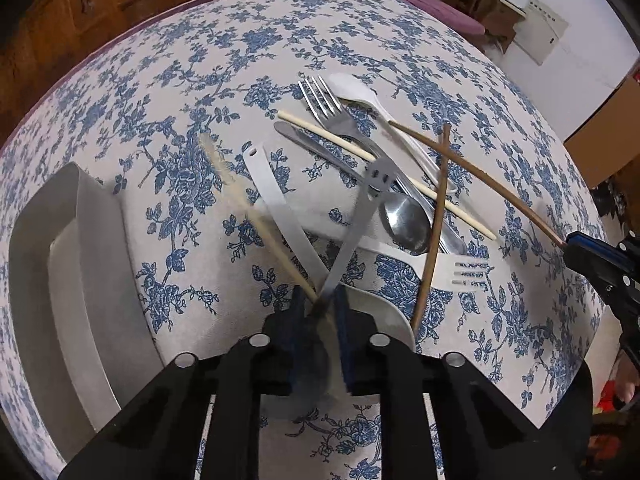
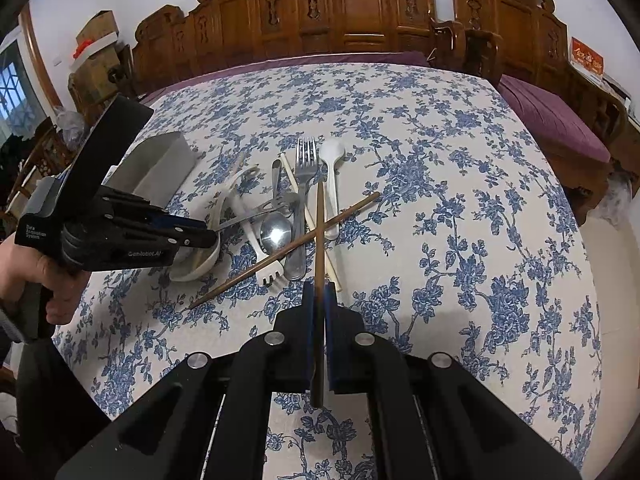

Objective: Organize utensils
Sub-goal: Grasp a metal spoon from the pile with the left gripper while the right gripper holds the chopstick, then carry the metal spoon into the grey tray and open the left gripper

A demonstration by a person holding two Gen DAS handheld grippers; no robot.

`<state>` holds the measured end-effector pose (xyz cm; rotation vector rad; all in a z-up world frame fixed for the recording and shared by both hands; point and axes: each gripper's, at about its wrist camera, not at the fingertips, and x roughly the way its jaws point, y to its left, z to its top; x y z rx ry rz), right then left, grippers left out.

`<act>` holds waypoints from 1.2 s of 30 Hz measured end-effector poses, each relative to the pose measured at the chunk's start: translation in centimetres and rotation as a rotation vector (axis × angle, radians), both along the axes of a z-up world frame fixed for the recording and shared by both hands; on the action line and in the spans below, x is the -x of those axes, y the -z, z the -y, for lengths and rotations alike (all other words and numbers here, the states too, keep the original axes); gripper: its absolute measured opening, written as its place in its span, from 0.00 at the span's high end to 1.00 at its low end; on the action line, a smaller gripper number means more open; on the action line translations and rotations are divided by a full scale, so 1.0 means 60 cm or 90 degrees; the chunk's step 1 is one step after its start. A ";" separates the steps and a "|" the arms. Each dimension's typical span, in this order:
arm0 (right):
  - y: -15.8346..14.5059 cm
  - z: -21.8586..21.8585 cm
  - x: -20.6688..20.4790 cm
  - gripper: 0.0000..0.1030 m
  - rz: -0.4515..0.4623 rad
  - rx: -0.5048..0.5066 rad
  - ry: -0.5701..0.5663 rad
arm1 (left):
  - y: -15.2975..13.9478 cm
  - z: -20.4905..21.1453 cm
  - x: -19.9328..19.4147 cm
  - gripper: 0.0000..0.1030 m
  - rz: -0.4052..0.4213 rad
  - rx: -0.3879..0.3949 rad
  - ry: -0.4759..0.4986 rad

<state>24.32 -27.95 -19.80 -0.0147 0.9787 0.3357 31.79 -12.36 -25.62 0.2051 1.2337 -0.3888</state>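
Note:
My left gripper (image 1: 320,304) is shut on the handle of a slotted metal utensil (image 1: 378,176), low over a white soup spoon (image 1: 384,312). A blurred pale chopstick (image 1: 240,200) also runs in to the pads; whether it is gripped I cannot tell. My right gripper (image 2: 320,292) is shut on a brown chopstick (image 2: 319,232), held over the pile. The pile on the floral tablecloth (image 2: 440,200) holds a second brown chopstick (image 2: 280,252), a metal fork (image 2: 306,160), a white plastic spoon (image 2: 332,152), a metal spoon (image 2: 275,232) and a white plastic fork (image 2: 270,276).
A grey-white open holder (image 1: 60,260) stands at the table's left, just beyond the left gripper. A carved wooden bench (image 2: 360,12) with a purple cushion (image 2: 560,120) runs behind and right of the table. A hand (image 2: 24,268) holds the left gripper.

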 end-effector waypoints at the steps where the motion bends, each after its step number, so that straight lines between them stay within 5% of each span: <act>1: 0.000 -0.001 0.000 0.94 0.000 0.001 -0.002 | -0.002 0.003 0.001 0.90 0.004 -0.001 0.002; 8: 0.001 -0.009 0.004 0.94 0.001 0.006 -0.010 | -0.029 0.013 0.012 0.99 0.030 0.003 0.007; 19: -0.005 -0.018 0.008 0.94 0.006 0.002 -0.016 | -0.080 0.012 0.039 0.99 0.079 0.022 0.001; 36: -0.073 -0.110 0.023 0.94 0.061 -0.033 -0.057 | -0.158 -0.111 0.067 0.99 0.135 0.058 -0.077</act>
